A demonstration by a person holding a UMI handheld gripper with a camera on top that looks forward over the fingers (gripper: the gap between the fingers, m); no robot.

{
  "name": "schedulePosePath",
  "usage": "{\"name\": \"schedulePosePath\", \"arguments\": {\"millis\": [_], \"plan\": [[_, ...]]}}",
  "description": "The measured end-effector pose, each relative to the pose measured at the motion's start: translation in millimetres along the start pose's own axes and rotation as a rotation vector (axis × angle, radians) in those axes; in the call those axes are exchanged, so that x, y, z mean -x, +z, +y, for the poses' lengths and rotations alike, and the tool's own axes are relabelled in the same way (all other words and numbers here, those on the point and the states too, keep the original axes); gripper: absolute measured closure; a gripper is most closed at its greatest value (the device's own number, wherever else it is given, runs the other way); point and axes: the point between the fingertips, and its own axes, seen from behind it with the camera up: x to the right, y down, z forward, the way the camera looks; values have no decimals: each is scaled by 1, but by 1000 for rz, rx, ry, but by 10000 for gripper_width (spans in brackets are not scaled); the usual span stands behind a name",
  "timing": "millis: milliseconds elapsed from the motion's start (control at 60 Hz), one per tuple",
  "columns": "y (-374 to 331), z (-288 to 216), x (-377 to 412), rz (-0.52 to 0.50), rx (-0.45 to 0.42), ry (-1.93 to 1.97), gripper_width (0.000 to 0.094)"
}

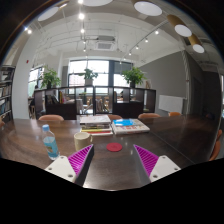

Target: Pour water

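A clear water bottle (50, 142) with a blue label stands on the dark wooden table (170, 140), to the left of my left finger. A small red round coaster (114, 147) lies on the table just ahead of and between my fingers. My gripper (113, 160) is open and empty, with its two purple pads spread wide apart above the table surface. The left pad (80, 160) and right pad (147, 160) hold nothing between them.
Books and papers (128, 126) lie stacked at the middle of the table, with a pale cup-like thing (83, 134) to their left. Orange chairs (50, 118) stand along the far side. Potted plants (133, 76) and windows are beyond.
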Motion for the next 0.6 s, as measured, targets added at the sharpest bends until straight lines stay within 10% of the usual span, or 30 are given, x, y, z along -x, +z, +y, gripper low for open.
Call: {"name": "schedulePosePath", "arguments": {"millis": [600], "plan": [[35,40,246,-312,-66,-48,152]]}}
